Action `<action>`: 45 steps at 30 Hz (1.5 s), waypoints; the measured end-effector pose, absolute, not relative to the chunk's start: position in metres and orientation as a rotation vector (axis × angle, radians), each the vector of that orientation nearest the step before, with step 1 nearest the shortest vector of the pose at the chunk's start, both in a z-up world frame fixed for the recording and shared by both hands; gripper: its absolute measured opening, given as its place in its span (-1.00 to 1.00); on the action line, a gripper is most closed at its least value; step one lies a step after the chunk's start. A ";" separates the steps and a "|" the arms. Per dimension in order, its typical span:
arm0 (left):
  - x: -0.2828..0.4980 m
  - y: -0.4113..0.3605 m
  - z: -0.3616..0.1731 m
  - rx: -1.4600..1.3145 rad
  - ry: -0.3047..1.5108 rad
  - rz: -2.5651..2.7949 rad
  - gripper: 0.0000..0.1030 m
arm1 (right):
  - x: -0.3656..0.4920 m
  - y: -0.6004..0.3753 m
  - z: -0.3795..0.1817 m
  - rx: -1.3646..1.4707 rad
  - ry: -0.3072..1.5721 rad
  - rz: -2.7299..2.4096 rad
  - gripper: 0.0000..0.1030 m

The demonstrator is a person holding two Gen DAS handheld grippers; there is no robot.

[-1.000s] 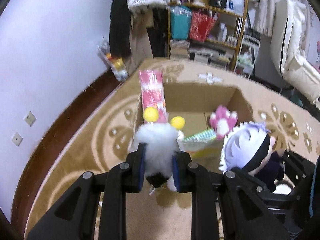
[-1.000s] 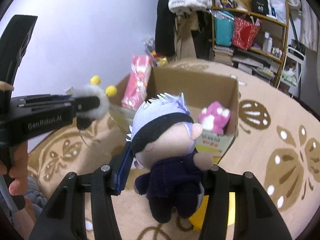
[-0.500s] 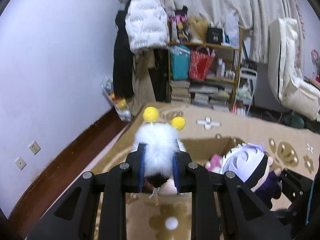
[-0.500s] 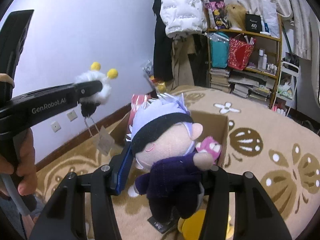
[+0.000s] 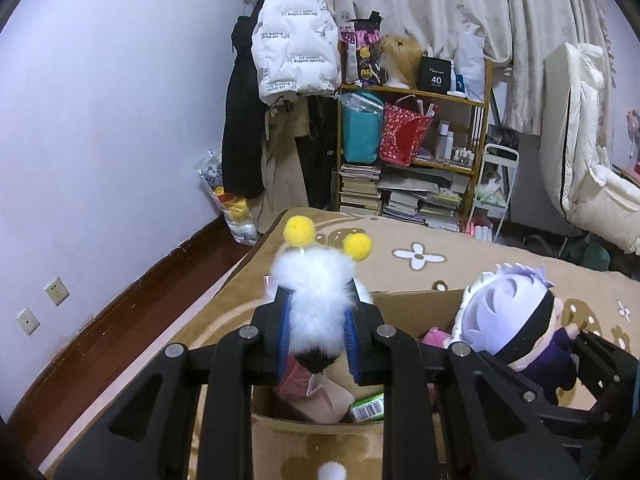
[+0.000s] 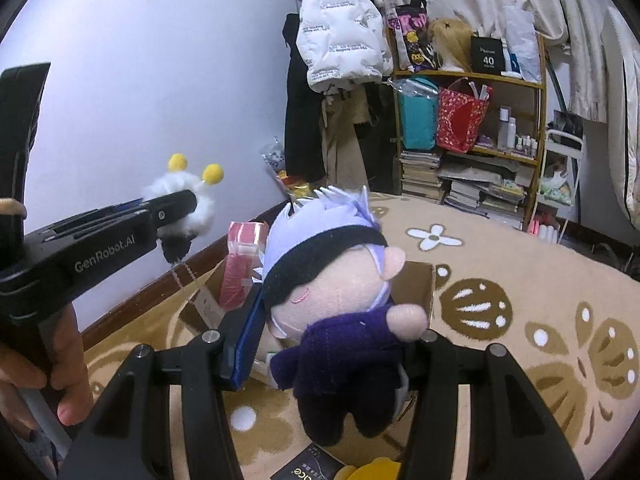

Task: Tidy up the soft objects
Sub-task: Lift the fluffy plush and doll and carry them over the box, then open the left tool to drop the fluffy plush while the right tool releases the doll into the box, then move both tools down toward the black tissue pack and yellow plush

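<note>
My left gripper [image 5: 318,334] is shut on a white fluffy plush [image 5: 314,284] with two yellow pom-poms, held in the air above the near left part of an open cardboard box [image 5: 404,302]. It also shows in the right wrist view [image 6: 188,208], with a chain and tag hanging under it. My right gripper [image 6: 328,354] is shut on a doll with lilac hair, a black blindfold and a purple suit [image 6: 336,304]. The doll also shows in the left wrist view [image 5: 512,320], at the box's right side.
The box holds a pink plush [image 5: 434,336], a green packet [image 5: 368,402] and a pink striped package [image 6: 242,264]. It stands on a beige patterned rug [image 6: 500,280]. A cluttered shelf [image 5: 412,152], hanging coats [image 5: 296,52] and a wall [image 5: 100,140] stand behind. A yellow object [image 6: 372,470] lies on the rug below my right gripper.
Both grippers have risen and tilted up with their toys. The box has dropped low in both views and the room behind has come into sight.
</note>
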State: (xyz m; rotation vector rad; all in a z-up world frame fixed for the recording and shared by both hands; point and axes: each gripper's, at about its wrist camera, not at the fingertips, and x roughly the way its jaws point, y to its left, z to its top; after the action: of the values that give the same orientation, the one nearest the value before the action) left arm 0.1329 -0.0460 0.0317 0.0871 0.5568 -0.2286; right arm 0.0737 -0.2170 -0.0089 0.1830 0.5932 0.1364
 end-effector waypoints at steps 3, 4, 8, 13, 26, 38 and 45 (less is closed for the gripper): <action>0.137 -0.049 0.026 0.092 0.561 -0.227 -0.64 | 0.078 -0.222 -0.011 0.191 0.595 0.133 0.08; 0.138 -0.050 0.024 0.092 0.563 -0.227 -0.64 | 0.079 -0.223 -0.012 0.194 0.596 0.133 0.08; 0.146 -0.051 0.010 0.080 0.607 -0.232 -0.67 | 0.084 -0.226 -0.019 0.204 0.606 0.139 0.08; 0.153 -0.051 -0.002 0.084 0.647 -0.229 -0.67 | 0.093 -0.227 -0.033 0.210 0.636 0.148 0.09; 0.158 -0.058 -0.025 0.124 0.739 -0.231 -0.63 | 0.099 -0.234 -0.050 0.237 0.683 0.132 0.40; 0.149 -0.055 -0.024 0.129 0.768 -0.221 -0.56 | 0.090 -0.239 -0.043 0.263 0.680 0.116 0.71; 0.141 -0.044 -0.019 0.104 0.769 -0.204 -0.49 | 0.077 -0.239 -0.037 0.257 0.676 0.108 0.72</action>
State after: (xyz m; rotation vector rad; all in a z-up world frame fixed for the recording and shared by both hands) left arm 0.1407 -0.0440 -0.0186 0.1041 0.7689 -0.2042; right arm 0.0774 -0.2388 -0.0370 0.2568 0.6758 0.1076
